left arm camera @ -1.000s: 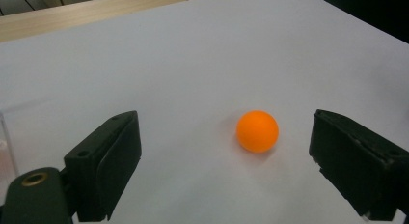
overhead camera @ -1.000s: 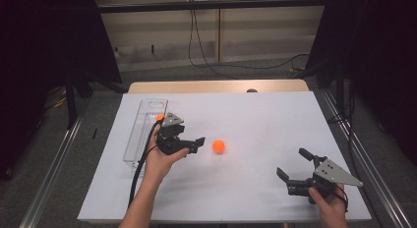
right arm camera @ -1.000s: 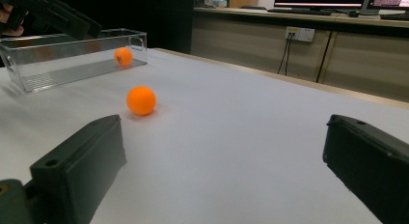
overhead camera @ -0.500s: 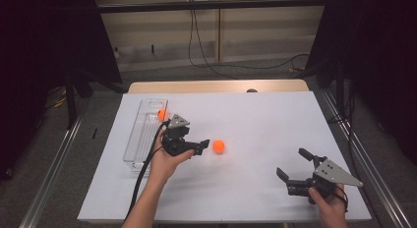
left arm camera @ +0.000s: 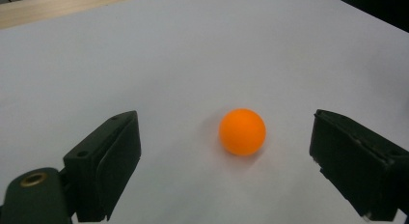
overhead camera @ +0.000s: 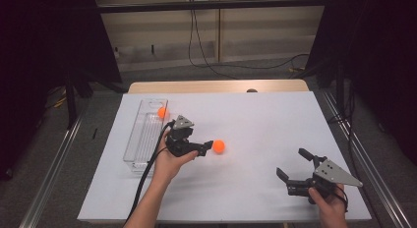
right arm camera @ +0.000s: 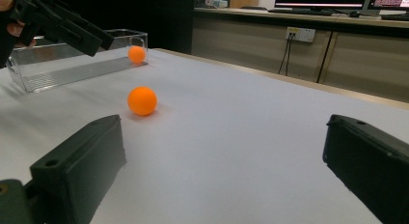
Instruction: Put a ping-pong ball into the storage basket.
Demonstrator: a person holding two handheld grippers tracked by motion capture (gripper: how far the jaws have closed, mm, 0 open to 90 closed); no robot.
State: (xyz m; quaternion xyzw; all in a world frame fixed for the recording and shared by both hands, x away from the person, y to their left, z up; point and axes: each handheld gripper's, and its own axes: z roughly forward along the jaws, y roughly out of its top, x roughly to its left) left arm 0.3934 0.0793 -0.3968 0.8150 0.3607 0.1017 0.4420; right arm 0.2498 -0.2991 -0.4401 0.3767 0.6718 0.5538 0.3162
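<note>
An orange ball [overhead camera: 219,146] lies on the white table [overhead camera: 255,120], just ahead of my left gripper [overhead camera: 206,148]. That gripper [left arm camera: 226,156] is open, its jaws wide apart on either side of the ball [left arm camera: 242,131] without touching it. A second orange ball [overhead camera: 162,112] sits in the far end of a clear plastic tray [overhead camera: 139,144] to the left. My right gripper [overhead camera: 292,165] rests near the table's front right, open and holding nothing. In the right gripper view the loose ball [right arm camera: 142,101] lies well beyond the jaws, with the tray [right arm camera: 62,69] and its ball [right arm camera: 136,54] farther off.
The left gripper's black cable [overhead camera: 147,174] trails back toward the table's front edge beside the tray. A wooden strip [overhead camera: 216,86] borders the far edge of the table. Metal rails [overhead camera: 54,159] run along both sides on the floor.
My left gripper has shifted slightly toward the loose ball. The right gripper and both balls have stayed where they were.
</note>
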